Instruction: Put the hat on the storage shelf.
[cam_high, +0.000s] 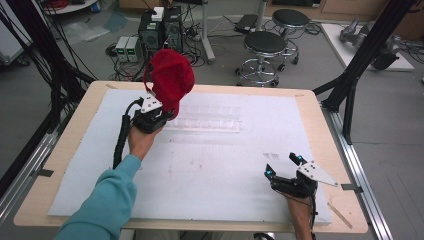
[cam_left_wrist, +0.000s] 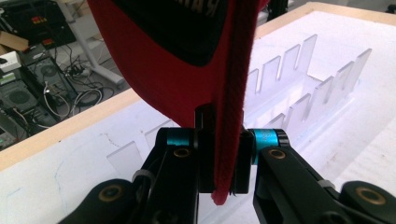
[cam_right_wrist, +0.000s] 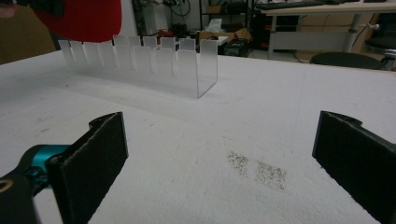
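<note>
While your left tongs (cam_high: 159, 111) are clenched on a red cap (cam_high: 170, 79), you hold it lifted off the worktop (cam_high: 65, 150), above the left end of a clear acrylic slotted rack (cam_high: 207, 119). From the left gripper view, the two black jaws pinch a thick red fabric edge of the cap (cam_left_wrist: 177, 70) between them, and that edge hangs down a little past the pads (cam_left_wrist: 205, 161). The cap's inside shows a dark lining with part of some white lettering, too cropped to read. The rack (cam_left_wrist: 299, 93) stands on the white foam sheet (cam_left_wrist: 369, 116) just beyond, its upright tabs in two rows.

Your right tongs (cam_high: 282, 166) rest near the front right of the white sheet (cam_high: 215, 175), released, jaws wide apart with nothing between them. In the right gripper view, the rack (cam_right_wrist: 140, 63) stands well ahead, the cap (cam_right_wrist: 84, 18) showing above its far end, and a small dark speckled smudge (cam_right_wrist: 257, 170) marks the sheet between the jaws.
</note>
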